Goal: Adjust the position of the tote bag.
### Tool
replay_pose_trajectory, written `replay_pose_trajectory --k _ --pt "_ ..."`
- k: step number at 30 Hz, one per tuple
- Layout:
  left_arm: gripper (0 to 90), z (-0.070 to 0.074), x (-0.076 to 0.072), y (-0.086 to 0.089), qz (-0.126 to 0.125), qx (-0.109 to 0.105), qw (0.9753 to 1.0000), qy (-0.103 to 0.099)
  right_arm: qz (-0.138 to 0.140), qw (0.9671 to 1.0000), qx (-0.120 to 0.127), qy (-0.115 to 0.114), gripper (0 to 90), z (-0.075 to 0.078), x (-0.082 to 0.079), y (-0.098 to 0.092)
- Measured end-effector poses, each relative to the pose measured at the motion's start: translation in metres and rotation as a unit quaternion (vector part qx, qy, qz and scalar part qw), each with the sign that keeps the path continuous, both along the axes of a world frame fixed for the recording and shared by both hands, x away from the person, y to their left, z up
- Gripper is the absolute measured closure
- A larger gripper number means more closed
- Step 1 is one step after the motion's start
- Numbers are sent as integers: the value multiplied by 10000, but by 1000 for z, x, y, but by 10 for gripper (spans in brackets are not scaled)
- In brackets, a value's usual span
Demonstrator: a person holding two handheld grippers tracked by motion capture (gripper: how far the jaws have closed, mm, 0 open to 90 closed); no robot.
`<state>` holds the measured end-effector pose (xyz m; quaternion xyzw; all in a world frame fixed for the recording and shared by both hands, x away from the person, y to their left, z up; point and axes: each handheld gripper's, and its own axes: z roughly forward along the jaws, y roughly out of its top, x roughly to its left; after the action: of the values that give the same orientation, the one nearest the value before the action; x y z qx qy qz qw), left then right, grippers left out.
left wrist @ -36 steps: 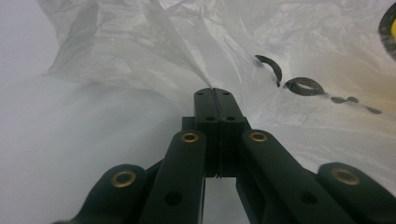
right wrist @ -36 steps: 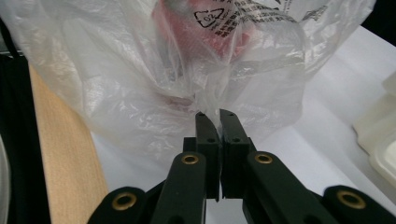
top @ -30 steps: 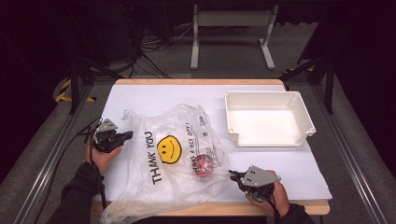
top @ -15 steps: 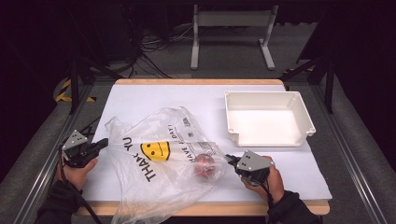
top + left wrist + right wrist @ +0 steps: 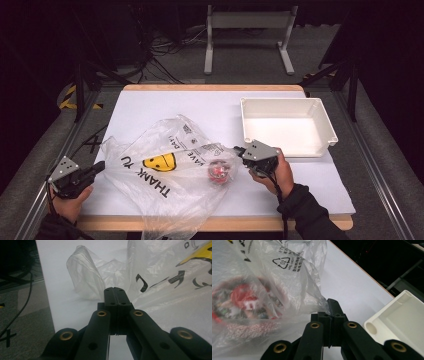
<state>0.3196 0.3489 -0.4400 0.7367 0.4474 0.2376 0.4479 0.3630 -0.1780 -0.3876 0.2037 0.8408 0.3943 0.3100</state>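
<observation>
One plastic bag (image 5: 170, 172), one white tray (image 5: 285, 125) — two grippers, left gripper (image 5: 97, 170), right gripper (image 5: 239, 150).

Thin glossy film on matt counter

Plastic bag (image 5: 170, 170): clear, crinkly film w/ shiny creases, black + yellow print. Red item (image 5: 218, 171) inside, blurred, finish can't tell. Counter (image 5: 165, 107): smooth matt white top, light wood edge. Tray (image 5: 285, 125): white moulded plastic, smooth, slight sheen. Left gripper (image 5: 115, 293) & right gripper (image 5: 332, 307): matt black plastic jaws, brass-coloured metal rivets; grey matt plate on top in high view. Sleeve (image 5: 312, 215): dark cloth.
</observation>
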Motion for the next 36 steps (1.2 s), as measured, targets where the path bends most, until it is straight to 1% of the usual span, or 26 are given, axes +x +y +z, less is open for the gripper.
replay_pose_trajectory --k 1,3,4,6,8,11,14,16,17,20,21,22,23,24,26,27,28,29,30,31,33,34,36 --pt "900 0 -5 -2 -28 43 10000 -36 -19 10000 -20 13 900 1 3 1" --pt "900 1 -9 -4 -45 39 10000 -61 -31 10000 -86 33 899 4 9 4" --pt "900 1 -9 -4 -45 39 10000 -61 -45 9999 -165 25 899 6 14 6" --pt "900 1 -17 -6 -99 33 9999 -104 -38 9999 -147 66 899 10 21 7" --pt "900 2 -21 -9 -168 56 9998 -114 -58 9998 -214 9 900 13 26 8" --pt "900 2 -27 -14 -306 126 9993 -159 -105 9997 -236 -9 900 17 35 8" --pt "900 3 -31 -18 -394 155 9989 -197 -207 9995 -257 16 900 20 49 10" --pt "900 3 -33 -21 -433 135 9988 -175 -219 9994 -265 47 900 21 52 10" --pt "900 3 -34 -24 -513 195 9984 -162 -293 9993 -237 80 900 22 61 12" --pt "900 3 -35 -26 -537 215 9982 -159 -347 9989 -310 92 900 24 69 16" --pt "900 2 -35 -28 -552 197 9982 -145 -366 9987 -316 136 900 25 73 19" --pt "900 2 -35 -28 -552 197 9982 -145 -366 9987 -316 136 900 25 73 19" --pt "900 1 -34 -29 -561 185 9982 -138 -413 9984 -343 148 900 26 81 21" --pt "900 1 -34 -31 -582 207 9980 -123 -413 9984 -343 148 900 26 81 21" --pt "899 0 -33 -34 -660 241 9974 -125 -442 9980 -402 191 900 25 89 24" --pt "898 0 -33 -36 -676 239 9973 -126 -498 9978 -369 231 900 25 94 26" --pt "899 0 -33 -37 -721 260 9970 -123 -530 9977 -346 248 900 25 98 26" --pt "899 0 -34 -39 -758 256 9967 -119 -592 9974 -354 183 900 24 101 28" --pt "898 0 -34 -40 -786 269 9965 -121 -648 9970 -395 151 900 24 104 29" --pt "894 -1 -33 -43 -888 253 9957 -117 -695 9965 -443 142 900 24 109 32" --pt "889 -2 -32 -44 -924 218 9954 -124 -685 9965 -452 169 900 25 112 33" --pt "888 -3 -31 -49 -1045 210 9943 -88 -738 9961 -463 164 900 27 117 36" --pt "889 -4 -30 -55 -1159 279 9928 -76 -781 9956 -487 181 900 28 121 39"
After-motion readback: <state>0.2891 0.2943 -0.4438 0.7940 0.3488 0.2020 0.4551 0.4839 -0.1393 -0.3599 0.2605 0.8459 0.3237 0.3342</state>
